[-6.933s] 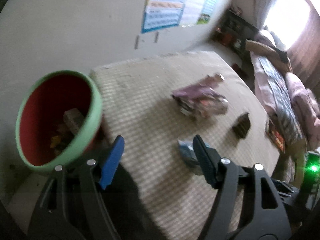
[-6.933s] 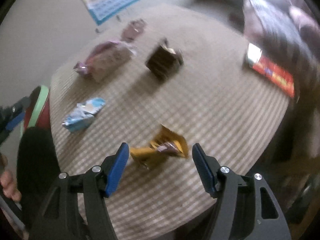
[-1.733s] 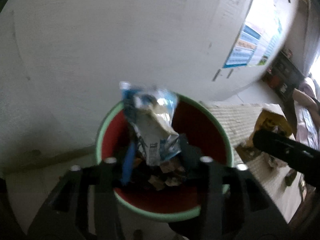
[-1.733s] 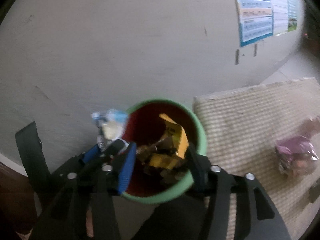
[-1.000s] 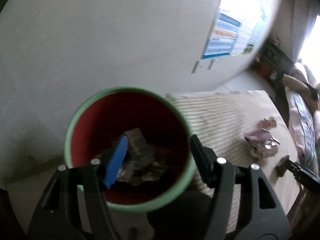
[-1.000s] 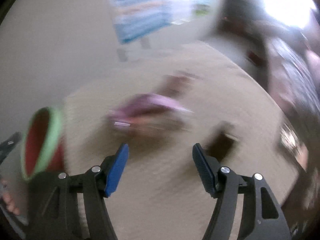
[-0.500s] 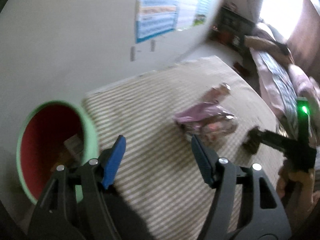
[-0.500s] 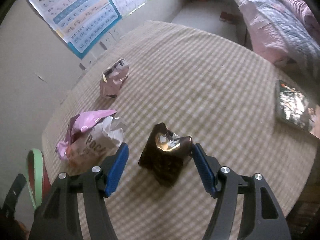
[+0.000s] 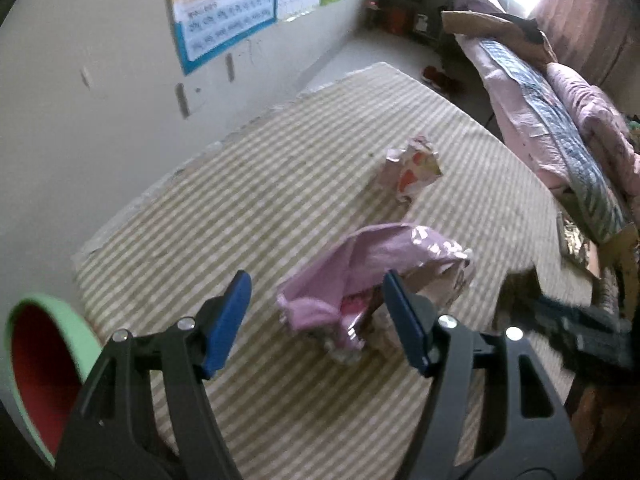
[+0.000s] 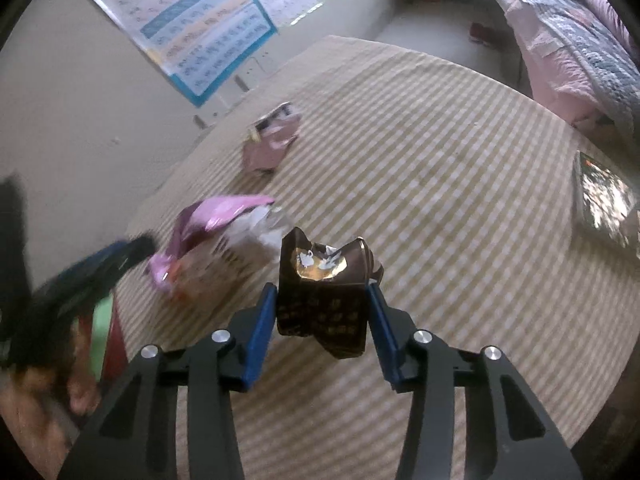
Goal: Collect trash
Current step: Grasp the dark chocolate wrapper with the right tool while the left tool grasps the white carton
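The right tool point(image 10: 322, 306) pinches the brown wrapper point(image 10: 324, 300) above the counter point(image 10: 460, 184); thin foil could slip free. The left tool point(image 9: 318, 320), wide open, straddles the pink bag point(image 9: 372, 276), which may skid

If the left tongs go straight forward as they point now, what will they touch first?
Most likely the large pink wrapper, lying on the striped cloth between the open left tongs. Depth is hard to judge here.
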`<move>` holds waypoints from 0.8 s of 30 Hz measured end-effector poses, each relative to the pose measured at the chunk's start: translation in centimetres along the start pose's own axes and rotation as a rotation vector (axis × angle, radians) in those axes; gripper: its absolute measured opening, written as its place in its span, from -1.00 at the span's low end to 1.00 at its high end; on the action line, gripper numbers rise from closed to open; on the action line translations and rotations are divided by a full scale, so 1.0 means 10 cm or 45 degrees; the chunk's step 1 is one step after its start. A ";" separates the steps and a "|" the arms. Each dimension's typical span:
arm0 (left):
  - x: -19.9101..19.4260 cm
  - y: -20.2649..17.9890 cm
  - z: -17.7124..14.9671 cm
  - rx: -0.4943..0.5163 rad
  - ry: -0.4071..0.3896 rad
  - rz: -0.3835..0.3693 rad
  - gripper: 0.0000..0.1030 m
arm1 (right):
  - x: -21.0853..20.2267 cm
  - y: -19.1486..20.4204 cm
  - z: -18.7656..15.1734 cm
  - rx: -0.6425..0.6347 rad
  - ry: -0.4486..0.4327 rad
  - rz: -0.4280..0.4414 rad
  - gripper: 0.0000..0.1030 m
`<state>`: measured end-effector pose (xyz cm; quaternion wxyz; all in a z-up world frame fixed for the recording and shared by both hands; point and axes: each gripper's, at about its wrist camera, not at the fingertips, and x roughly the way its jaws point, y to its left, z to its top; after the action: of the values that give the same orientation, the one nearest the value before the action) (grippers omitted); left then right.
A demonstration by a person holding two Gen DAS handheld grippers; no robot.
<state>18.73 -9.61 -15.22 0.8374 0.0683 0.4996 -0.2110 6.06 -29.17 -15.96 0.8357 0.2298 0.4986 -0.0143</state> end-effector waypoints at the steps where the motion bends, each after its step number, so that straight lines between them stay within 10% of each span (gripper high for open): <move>1: 0.03 -0.03 0.02 0.015 0.002 -0.023 0.27 | -0.03 0.01 -0.05 -0.004 -0.001 0.002 -0.14; 10: 0.43 -0.22 0.06 0.107 0.121 -0.019 0.27 | -0.15 -0.03 -0.29 0.022 0.030 0.012 -0.14; 17: 0.41 -0.19 -0.05 0.064 0.117 -0.003 -0.21 | -0.16 -0.05 -0.30 0.028 0.028 0.017 -0.14; 24: 0.32 -0.18 -0.17 0.033 0.125 0.029 -0.09 | -0.13 0.01 -0.34 0.021 0.043 0.020 -0.14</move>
<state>17.92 -11.56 -18.72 0.8134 0.0949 0.5364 -0.2042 2.65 -28.01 -16.15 0.8253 0.2408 0.5107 -0.0080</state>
